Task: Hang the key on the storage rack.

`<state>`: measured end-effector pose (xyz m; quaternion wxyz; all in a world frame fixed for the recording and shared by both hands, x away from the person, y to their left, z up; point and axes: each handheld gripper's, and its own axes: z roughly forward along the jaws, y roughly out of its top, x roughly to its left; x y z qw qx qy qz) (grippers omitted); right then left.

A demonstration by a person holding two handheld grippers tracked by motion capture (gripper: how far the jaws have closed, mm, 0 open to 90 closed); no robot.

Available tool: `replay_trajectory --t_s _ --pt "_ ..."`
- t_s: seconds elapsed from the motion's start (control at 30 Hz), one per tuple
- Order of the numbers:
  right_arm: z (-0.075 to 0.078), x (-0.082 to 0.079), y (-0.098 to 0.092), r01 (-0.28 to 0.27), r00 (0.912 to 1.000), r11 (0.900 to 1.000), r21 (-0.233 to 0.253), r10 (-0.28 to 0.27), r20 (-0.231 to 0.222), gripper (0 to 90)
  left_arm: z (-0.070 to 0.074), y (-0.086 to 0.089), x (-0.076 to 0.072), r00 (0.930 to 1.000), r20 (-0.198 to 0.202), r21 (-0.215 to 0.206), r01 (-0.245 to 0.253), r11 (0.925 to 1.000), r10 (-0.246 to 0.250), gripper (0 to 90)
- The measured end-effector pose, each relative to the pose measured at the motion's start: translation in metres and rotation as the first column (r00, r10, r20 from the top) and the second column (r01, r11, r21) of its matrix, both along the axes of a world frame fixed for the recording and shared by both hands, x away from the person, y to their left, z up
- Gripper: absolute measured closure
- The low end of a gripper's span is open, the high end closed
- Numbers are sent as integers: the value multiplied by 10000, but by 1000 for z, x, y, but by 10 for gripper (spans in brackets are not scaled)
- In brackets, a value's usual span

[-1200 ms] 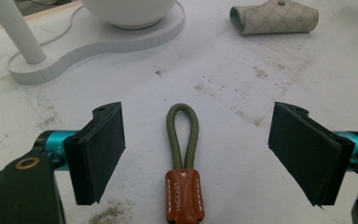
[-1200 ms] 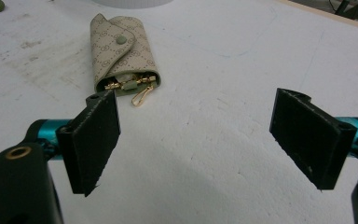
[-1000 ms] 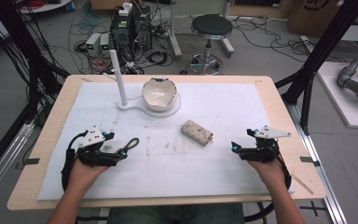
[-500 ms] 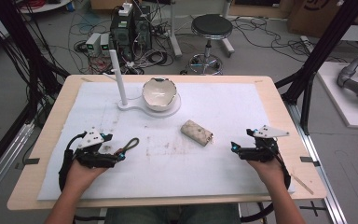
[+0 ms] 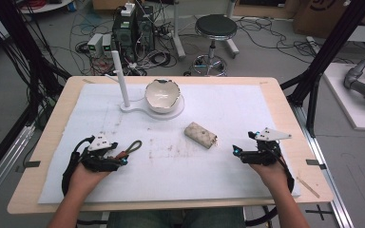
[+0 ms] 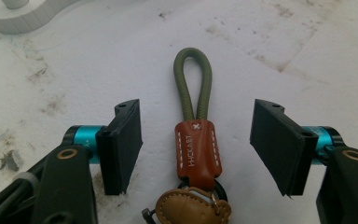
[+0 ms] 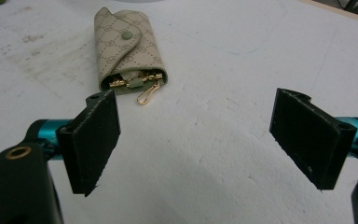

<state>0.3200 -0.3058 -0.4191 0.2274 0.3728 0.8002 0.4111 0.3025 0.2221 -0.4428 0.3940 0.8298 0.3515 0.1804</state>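
White padding, stained in places, is covering the wooden table (image 5: 285,102); cables and one stool (image 5: 215,27) are occupying the floor beyond. One keychain strap (image 6: 195,128), an olive cord loop on a stitched brown leather tab, is lying flat between the spread jaws of the left gripper (image 6: 196,144), touching neither. One beige patterned key pouch (image 7: 126,51) is lying ahead of the right gripper (image 7: 193,140), whose jaws are standing wide apart around nothing. One white bowl (image 5: 162,95) is sitting on a stand at the far side.
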Motion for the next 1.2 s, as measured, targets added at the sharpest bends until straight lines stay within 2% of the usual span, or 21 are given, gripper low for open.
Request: replay_trajectory --t_s 0.27,0.43,0.5,0.63,0.77,0.93,1.2 --pt "0 0 2 -80 9999 9999 -70 80 -68 163 -6 0 3 9992 -404 128 8 9999 -2 418" --pt "-1 0 3 -159 9998 9998 -91 158 -77 163 -9 -4 4 9980 -619 384 118 9992 -94 461" --pt "-1 0 3 -153 9998 9999 -76 152 -110 163 -9 -3 5 9977 -670 261 64 9996 -46 463" --pt "-1 0 4 -201 9997 9998 -89 200 -106 163 -9 -2 5 9972 -747 182 104 9998 -90 487" --pt "-1 0 4 -251 9996 9996 -103 250 -127 163 -9 1 5 9973 -728 171 57 9998 -44 572" --pt "-1 0 6 -332 9994 9992 -206 330 -87 163 -7 -2 4 9975 -710 394 48 9992 -20 647" --pt "-1 -1 8 -362 9993 9991 -213 360 -102 163 -5 -4 4 9970 -751 563 209 9982 -167 686"
